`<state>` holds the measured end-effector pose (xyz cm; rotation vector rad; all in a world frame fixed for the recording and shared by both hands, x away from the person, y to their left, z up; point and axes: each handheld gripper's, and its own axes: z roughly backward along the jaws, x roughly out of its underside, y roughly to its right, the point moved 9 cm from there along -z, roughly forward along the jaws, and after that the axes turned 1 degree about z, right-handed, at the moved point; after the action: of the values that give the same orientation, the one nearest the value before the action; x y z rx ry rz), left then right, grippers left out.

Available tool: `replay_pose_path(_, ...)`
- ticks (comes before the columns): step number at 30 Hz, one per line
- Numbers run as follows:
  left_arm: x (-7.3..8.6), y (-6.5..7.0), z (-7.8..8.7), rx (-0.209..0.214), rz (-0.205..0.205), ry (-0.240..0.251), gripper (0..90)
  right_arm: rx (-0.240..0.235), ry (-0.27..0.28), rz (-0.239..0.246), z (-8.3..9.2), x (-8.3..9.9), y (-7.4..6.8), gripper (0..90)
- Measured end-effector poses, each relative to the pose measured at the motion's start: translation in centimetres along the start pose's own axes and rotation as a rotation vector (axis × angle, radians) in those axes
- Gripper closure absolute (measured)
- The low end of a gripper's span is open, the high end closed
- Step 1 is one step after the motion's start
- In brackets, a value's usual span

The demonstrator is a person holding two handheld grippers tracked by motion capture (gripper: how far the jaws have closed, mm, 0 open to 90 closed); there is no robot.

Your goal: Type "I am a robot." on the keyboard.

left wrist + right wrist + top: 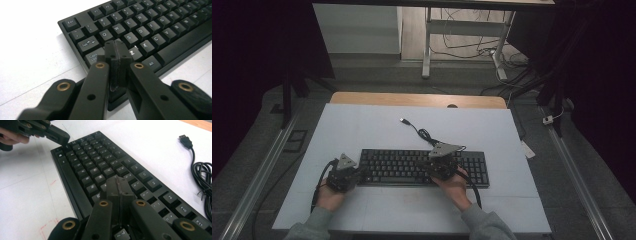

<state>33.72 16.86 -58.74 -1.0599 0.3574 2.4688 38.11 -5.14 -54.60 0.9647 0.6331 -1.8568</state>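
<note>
A black keyboard (412, 167) lies flat on the white board, its keys seen close up in the left gripper view (150, 27) and in the right gripper view (100, 162). My left gripper (363, 174) is at the keyboard's left end. Its jaws are shut with nothing between them, the tips (115, 47) right over the keys beside Caps Lock. My right gripper (428, 165) is over the keyboard's right-middle part, also shut and empty, tips (119, 181) low over the keys. The left gripper (58, 136) shows far off in the right gripper view.
The keyboard's black cable (424, 134) coils behind it and ends in a loose USB plug (185, 141). The white board (362, 130) covers a wooden table (412, 98). Red marks (51, 225) are on the board near the keyboard's front edge. Desk legs and floor cables lie beyond.
</note>
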Motion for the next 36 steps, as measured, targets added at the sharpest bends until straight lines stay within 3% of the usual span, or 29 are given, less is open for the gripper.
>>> replay_pose_path(16,0.5,-0.2,-0.3,0.007,0.004,-0.019,88.9,0.015,-0.017,-0.018,-1.4,-0.3,0.3,89.5)
replay_pose_path(36,0.6,-0.2,-0.5,0.009,0.002,-0.031,88.9,0.057,-0.091,-0.035,-4.1,-0.1,1.0,89.5)
